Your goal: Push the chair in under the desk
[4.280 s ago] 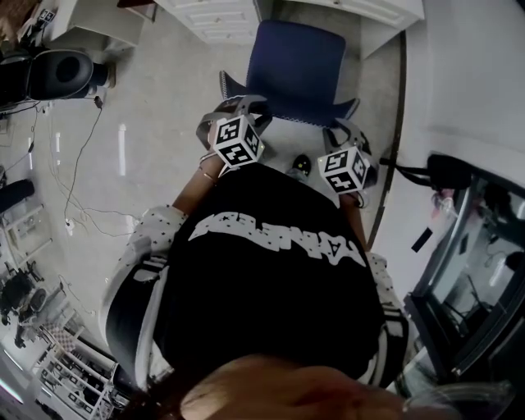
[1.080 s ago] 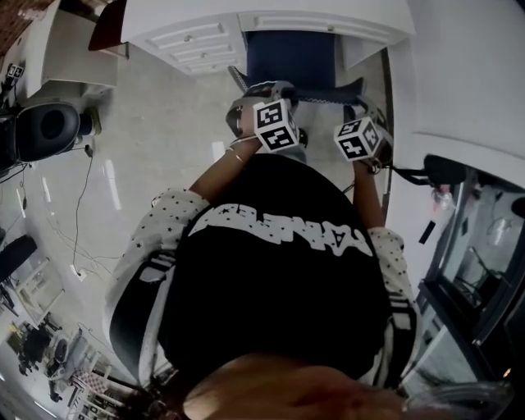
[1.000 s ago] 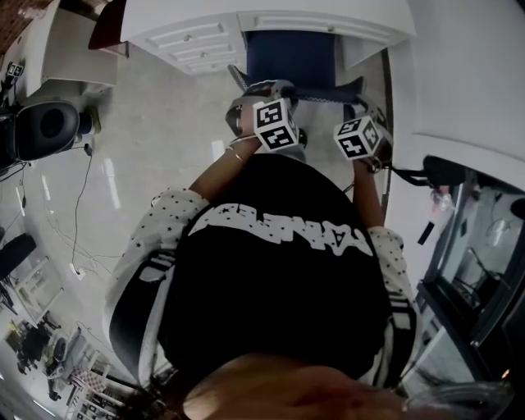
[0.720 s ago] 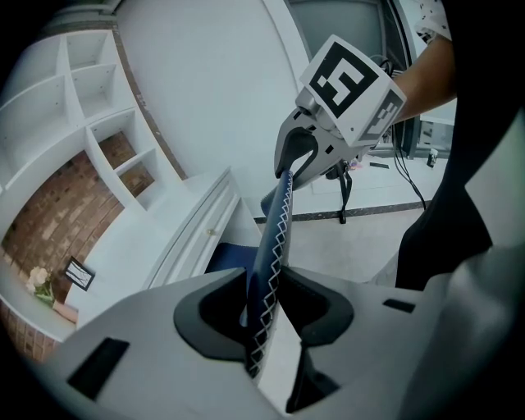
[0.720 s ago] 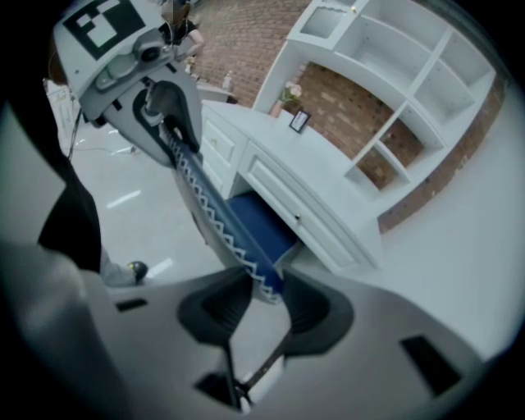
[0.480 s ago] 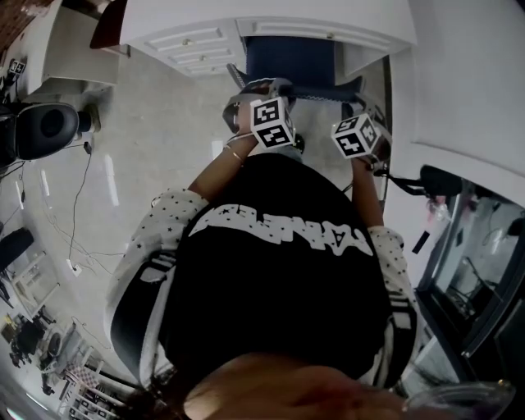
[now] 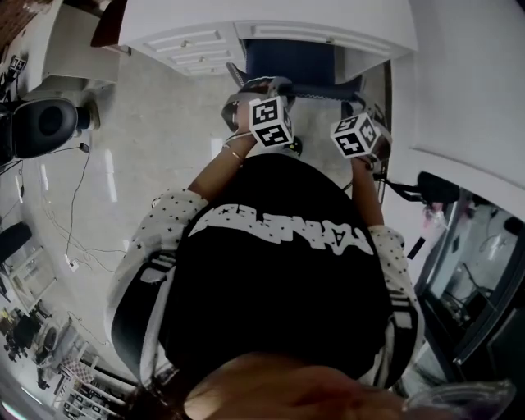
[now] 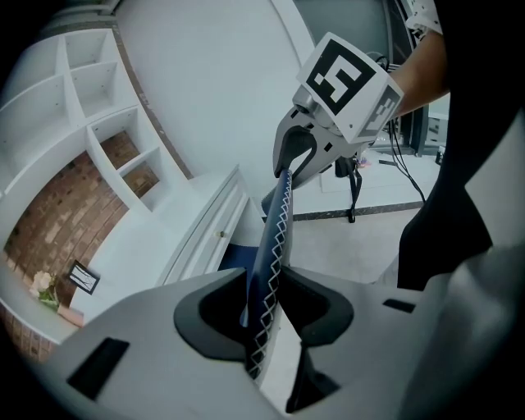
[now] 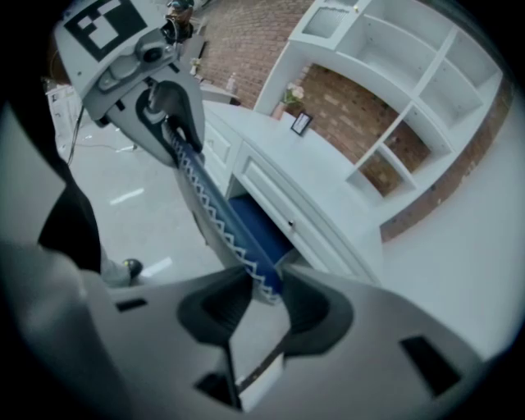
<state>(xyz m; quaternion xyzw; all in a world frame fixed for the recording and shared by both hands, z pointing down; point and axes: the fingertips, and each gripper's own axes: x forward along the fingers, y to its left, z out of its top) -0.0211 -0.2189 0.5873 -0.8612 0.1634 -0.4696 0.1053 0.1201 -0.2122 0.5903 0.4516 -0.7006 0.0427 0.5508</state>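
Observation:
A blue chair (image 7: 291,59) stands with its seat mostly beneath the white desk (image 7: 271,16). Its thin backrest edge with white zigzag stitching (image 8: 275,238) runs between both grippers. My left gripper (image 8: 264,308) is shut on the left end of that edge; in the head view it sits at the chair's left corner (image 7: 246,89). My right gripper (image 9: 264,303) is shut on the other end (image 9: 209,201), at the chair's right corner (image 7: 362,97). Each gripper shows in the other's view, the right gripper (image 8: 295,164) and the left gripper (image 9: 168,107). The blue seat (image 9: 254,225) shows below the desk drawers.
White drawers (image 7: 189,45) flank the chair's left side under the desk. A white wall (image 7: 459,74) and a black stand (image 7: 426,189) are close on the right. A dark round object (image 7: 41,123) and cables (image 7: 82,205) lie on the floor at left. Brick-backed shelves (image 9: 369,107) rise behind the desk.
Both grippers have moved toward the desk with the chair's backrest in them. More of the blue seat is hidden under the desk top than before.

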